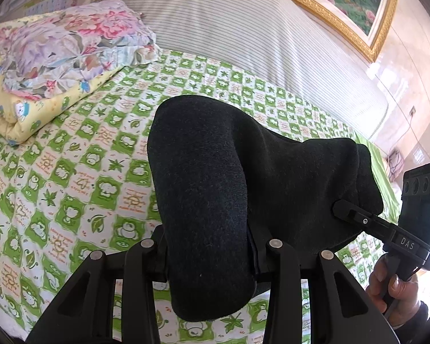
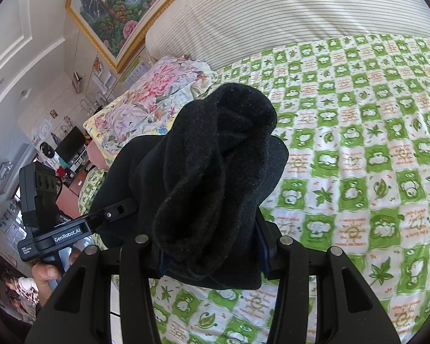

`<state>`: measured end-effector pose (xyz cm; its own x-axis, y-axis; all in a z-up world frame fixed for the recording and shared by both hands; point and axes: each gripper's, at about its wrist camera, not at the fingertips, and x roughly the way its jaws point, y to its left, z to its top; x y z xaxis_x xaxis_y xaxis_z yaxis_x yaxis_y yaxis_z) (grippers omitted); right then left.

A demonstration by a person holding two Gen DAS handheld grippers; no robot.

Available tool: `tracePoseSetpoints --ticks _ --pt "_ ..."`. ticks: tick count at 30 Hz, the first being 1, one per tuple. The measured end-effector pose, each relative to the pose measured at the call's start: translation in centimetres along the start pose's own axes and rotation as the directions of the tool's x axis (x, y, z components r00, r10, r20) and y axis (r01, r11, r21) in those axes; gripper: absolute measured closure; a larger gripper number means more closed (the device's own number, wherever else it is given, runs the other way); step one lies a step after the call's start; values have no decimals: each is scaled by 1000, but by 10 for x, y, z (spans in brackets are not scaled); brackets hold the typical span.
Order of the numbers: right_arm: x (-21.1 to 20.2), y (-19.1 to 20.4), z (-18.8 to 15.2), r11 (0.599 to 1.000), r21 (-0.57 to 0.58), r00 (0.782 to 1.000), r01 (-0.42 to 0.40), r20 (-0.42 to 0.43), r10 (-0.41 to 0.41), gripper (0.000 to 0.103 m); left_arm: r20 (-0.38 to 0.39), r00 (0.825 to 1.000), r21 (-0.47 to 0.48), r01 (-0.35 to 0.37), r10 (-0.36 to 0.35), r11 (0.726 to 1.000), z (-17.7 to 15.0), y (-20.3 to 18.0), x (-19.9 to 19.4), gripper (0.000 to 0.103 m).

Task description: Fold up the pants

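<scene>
- Left gripper [image 1: 209, 255]: jaws part-way apart, clamped on a thick fold of the black pants [image 1: 243, 177].
- Right gripper [image 2: 212, 255]: likewise clamped on a bunched fold of the pants.
- Pants hang between both, lifted above the green-checked bed sheet [image 1: 71, 172], near its middle.
- Readable writing: "DAS" on the right gripper, "GenRobot.AI" on the left.

The pants [image 1: 215, 189] are plain black, a little fuzzy. The bed sheet [image 1: 71, 172] has green and white squares with small leaves, animals and orange signs. The pillow [image 1: 71, 40] shows big pink and lilac flowers. The folded quilt [image 1: 43, 106] is pale yellow with little cartoon figures. The mattress [image 1: 243, 28] against the wall is white with thin dark stripes. The picture frame [image 1: 344, 20] is gold.
</scene>
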<state>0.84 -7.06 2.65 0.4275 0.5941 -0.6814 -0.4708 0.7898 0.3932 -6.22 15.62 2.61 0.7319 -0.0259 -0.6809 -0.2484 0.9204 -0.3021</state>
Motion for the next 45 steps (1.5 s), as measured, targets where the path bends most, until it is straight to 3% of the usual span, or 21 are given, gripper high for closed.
tracePoseSetpoints --ticks 15,45 --pt "20 6 23 1000 -29 1000 -4 8 4 55 14 1000 5 -22 21 1000 27 7 11 64" --pt "51 -57 88 999 23 998 42 40 -43 55 -29 998 102 -54 58 993 97 -18 100 64"
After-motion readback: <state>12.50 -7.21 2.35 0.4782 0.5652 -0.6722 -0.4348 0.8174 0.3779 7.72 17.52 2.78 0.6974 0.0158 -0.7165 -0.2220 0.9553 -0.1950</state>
